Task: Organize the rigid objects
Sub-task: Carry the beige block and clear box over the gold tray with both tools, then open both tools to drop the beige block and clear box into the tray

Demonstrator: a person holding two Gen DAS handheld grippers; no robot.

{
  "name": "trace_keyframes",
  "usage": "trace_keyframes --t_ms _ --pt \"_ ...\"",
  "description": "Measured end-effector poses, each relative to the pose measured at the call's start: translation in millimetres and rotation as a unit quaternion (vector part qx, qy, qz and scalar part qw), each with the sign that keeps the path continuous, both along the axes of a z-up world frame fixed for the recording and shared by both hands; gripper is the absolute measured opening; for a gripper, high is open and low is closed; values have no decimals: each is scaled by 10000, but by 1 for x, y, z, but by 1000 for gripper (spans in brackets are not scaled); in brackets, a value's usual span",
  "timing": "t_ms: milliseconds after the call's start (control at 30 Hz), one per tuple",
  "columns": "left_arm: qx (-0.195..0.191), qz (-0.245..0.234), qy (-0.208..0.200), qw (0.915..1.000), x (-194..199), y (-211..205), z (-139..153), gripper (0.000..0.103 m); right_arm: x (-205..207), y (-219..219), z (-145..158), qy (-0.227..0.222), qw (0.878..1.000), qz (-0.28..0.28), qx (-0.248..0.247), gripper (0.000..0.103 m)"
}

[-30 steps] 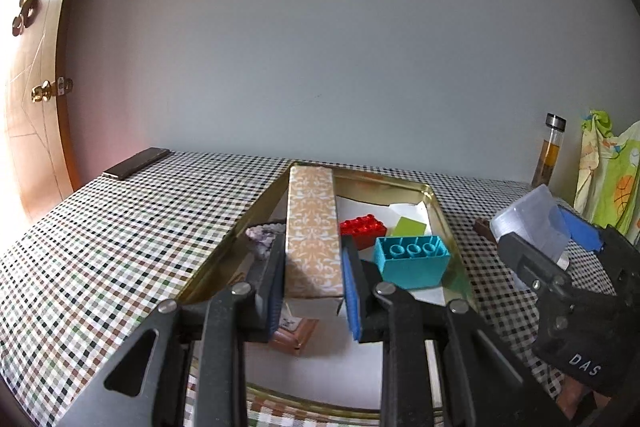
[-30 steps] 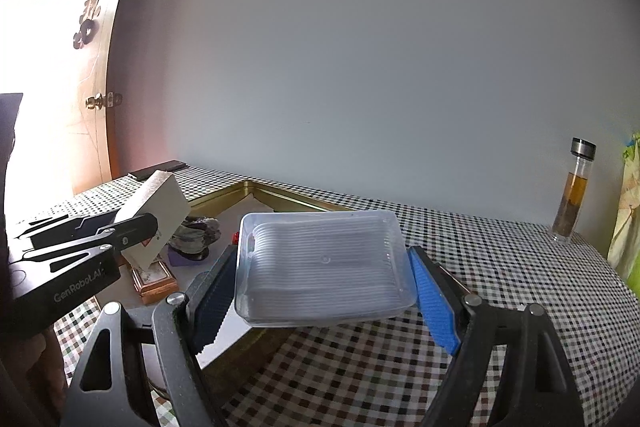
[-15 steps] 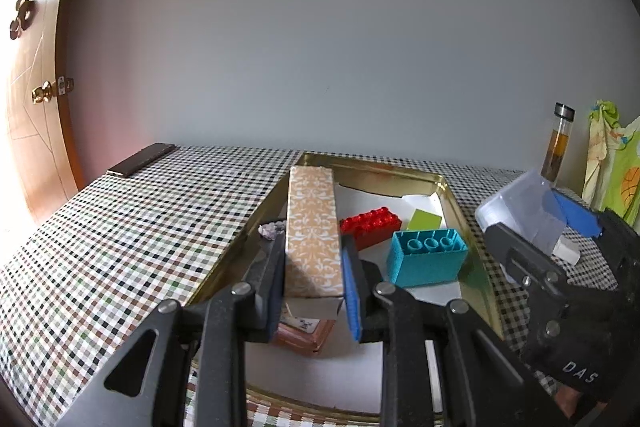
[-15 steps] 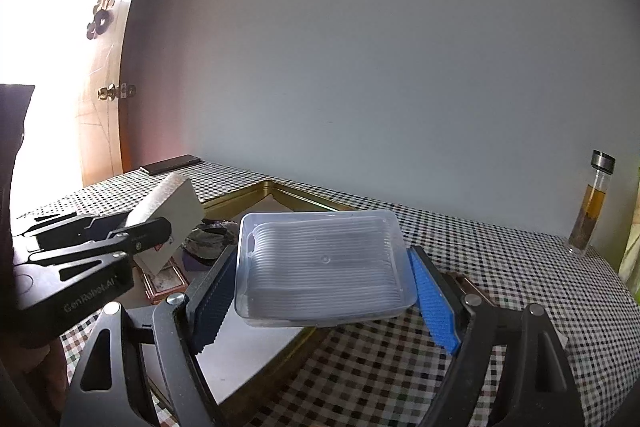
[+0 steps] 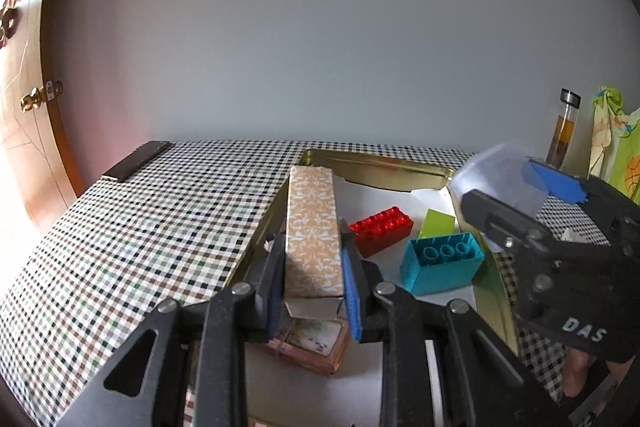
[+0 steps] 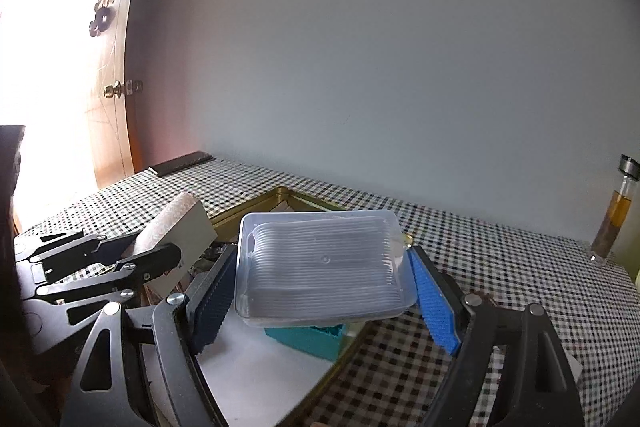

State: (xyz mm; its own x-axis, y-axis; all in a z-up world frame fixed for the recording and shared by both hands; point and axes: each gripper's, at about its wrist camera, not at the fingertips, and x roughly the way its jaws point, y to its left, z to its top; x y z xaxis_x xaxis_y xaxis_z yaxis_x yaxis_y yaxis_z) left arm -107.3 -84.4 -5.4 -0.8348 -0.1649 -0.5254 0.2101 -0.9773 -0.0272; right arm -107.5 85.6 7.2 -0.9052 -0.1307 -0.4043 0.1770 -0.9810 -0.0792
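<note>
Gold metal tray (image 5: 372, 169) on the checked tablecloth (image 5: 160, 219): holds a red brick (image 5: 380, 229), a teal brick (image 5: 442, 265) lying open side up, a green piece (image 5: 436, 223) and a brown framed tile (image 5: 316, 341) at its near edge, on a white lining.

Patterned box (image 5: 314, 231), long, beige and white: clamped between the blue pads of my left tongs (image 5: 312, 291), lifted over the tray's left side, pointing away from me. Not yet set down.

Clear plastic container (image 6: 324, 263), ribbed base facing the camera: clamped across its width in my right tongs (image 6: 320, 295), held over the tray's right rim, above the teal brick.

Progress, as I judge it: partway. Several pieces already lie in the tray; the box and the container are both in the air and need places. Whether the bricks go into the container I cannot tell.

Off the tray: a dark flat slab (image 5: 136, 161) at the far left of the table, a glass bottle (image 5: 564, 129) of amber liquid far right, a printed cloth (image 5: 616, 143) beyond it.

Writing: "DAS" in white on the right tongs' body, seen from the left camera. No label is readable on the box, bricks or bottle; the tile's print is too small.
</note>
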Motion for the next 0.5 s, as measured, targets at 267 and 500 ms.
trace_keyframes --t_ms 267,500 --pt "-106 -113 -243 9996 -14 -1 -4 24 -33 -7 -10 -553 9984 70 -130 84" --pt "-157 -64 -299 9994 -16 0 -4 25 -44 -14 -14 -663 9976 110 -155 84"
